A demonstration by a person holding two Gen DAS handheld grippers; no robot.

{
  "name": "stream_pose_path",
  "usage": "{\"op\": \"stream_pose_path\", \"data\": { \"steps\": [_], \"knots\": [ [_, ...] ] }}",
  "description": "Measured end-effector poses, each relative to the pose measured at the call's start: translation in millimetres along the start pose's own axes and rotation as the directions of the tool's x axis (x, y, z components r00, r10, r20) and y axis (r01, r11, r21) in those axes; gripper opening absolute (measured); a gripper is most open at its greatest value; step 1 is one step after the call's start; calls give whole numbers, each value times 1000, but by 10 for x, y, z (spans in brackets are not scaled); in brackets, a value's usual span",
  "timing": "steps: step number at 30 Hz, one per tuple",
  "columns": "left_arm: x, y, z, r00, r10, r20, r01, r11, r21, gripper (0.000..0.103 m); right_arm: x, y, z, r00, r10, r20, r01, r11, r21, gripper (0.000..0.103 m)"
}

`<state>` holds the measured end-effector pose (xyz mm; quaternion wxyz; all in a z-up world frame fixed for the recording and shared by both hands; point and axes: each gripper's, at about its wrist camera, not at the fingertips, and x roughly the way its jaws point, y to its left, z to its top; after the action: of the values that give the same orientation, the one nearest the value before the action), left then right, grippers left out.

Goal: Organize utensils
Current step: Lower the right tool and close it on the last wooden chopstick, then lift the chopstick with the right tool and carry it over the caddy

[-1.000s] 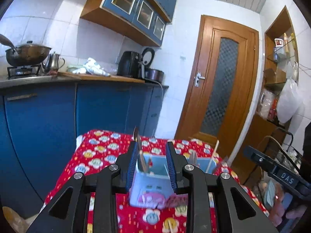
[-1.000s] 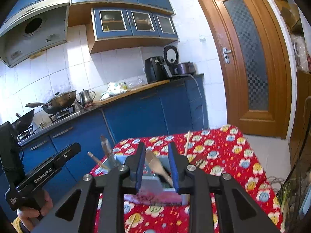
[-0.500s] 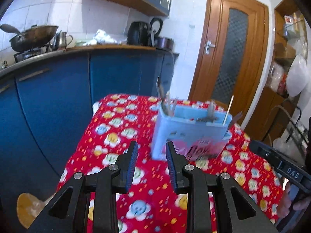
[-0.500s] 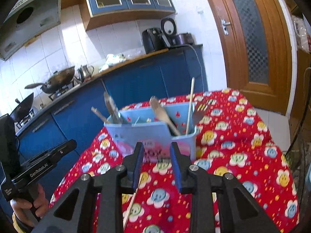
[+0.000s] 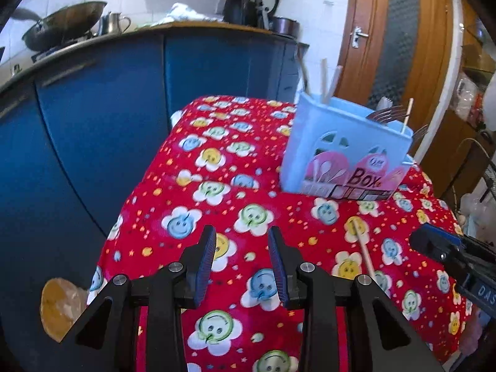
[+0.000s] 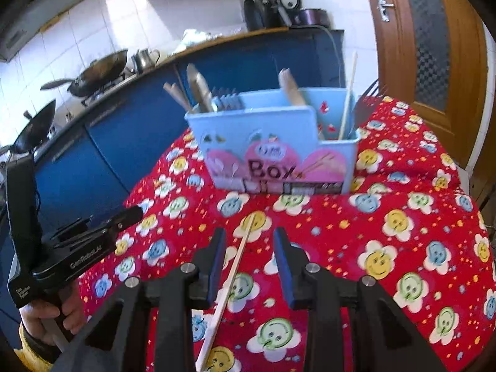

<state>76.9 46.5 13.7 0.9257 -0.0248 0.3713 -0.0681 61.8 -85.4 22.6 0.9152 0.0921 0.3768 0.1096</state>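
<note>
A light blue utensil box (image 6: 276, 145) marked "Box" stands on the red flowered tablecloth (image 6: 387, 232); it also shows in the left wrist view (image 5: 347, 152). It holds wooden spoons (image 6: 288, 88), forks (image 6: 228, 100) and a chopstick (image 6: 348, 96). A loose wooden chopstick (image 6: 231, 282) lies on the cloth, running under and between my right gripper's (image 6: 249, 245) open, empty fingers; it shows in the left wrist view (image 5: 362, 248) too. My left gripper (image 5: 241, 245) is open and empty above the cloth, left of the box.
Blue kitchen cabinets (image 5: 93, 124) stand close behind and left of the table. Woks (image 6: 99, 74), a kettle and appliances sit on the counter. A wooden door (image 6: 427, 46) is at the right. The table's left edge (image 5: 124, 210) drops off near my left gripper.
Both grippers have pulled back from the box and tilted down toward the cloth. The loose chopstick now lies between the right gripper's fingers. Both stay open.
</note>
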Motion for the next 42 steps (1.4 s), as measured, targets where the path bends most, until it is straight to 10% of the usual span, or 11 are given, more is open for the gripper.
{"op": "stream_pose_path", "data": {
  "steps": [15, 33, 42],
  "knots": [
    [127, 123, -136, 999, -5, -48, 3, 999, -42, 35, 388, 236, -38, 974, -12, -226, -3, 998, -62, 35],
    [136, 173, -167, 998, -21, -52, 18, 998, -59, 36, 829, 249, 180, 846, -115, -520, 31, 985, -167, 13],
    [161, 90, -181, 996, -58, -61, 54, 997, -53, 36, 774, 18, 192, 869, -1, -495, -1, 1000, -3, 7]
  ]
}}
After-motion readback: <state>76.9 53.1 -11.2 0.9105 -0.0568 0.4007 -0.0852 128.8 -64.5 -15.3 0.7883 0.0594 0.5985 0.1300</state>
